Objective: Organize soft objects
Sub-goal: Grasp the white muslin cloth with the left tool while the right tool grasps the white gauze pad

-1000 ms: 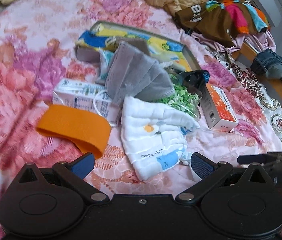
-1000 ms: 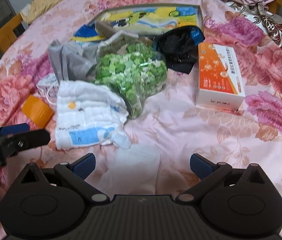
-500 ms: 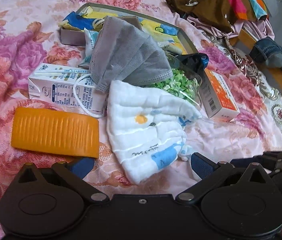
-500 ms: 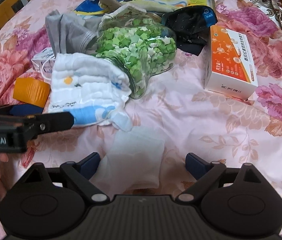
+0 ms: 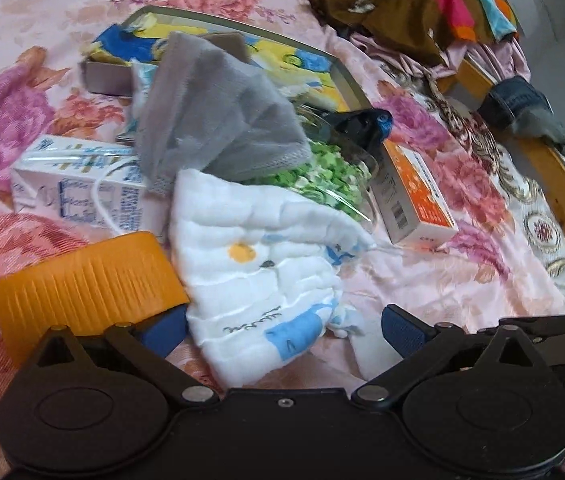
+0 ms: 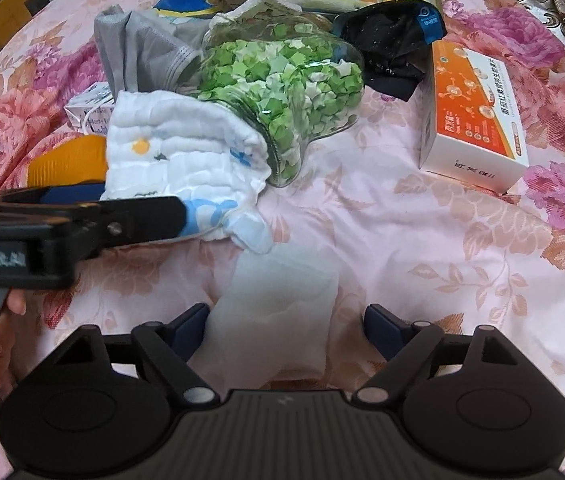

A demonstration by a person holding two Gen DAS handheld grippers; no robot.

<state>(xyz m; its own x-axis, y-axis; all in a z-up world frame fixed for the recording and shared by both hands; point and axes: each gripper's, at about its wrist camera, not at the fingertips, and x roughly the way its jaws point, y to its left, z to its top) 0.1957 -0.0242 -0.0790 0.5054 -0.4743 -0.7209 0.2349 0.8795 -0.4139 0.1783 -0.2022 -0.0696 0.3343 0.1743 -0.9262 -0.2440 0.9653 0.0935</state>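
A white muslin cloth (image 5: 258,280) with blue and yellow prints lies crumpled on the flowered bedspread, leaning on a jar of green paper stars (image 6: 282,88). My left gripper (image 5: 282,332) straddles its near end. The jaws are closing; the left pad is beside the cloth's edge and the right pad stands clear. A thin white sheet of fabric (image 6: 278,300) lies flat between the fingers of my right gripper (image 6: 286,328). Its jaws are closing too, the pads not pressing. A grey cloth (image 5: 218,120) drapes over the pile behind. A black cloth (image 6: 394,48) lies past the jar.
An orange ribbed band (image 5: 86,284) lies by the left finger, a milk carton (image 5: 74,184) behind it. An orange-and-white box (image 6: 474,112) stands right of the jar. A cartoon-printed tray (image 5: 310,64) sits at the back. Clothes (image 5: 422,4) and a wooden bed rail (image 5: 562,188) are far right.
My left gripper has moved forward and down, up to the white muslin cloth. My right gripper has sunk over the thin white sheet, and its jaws have narrowed.
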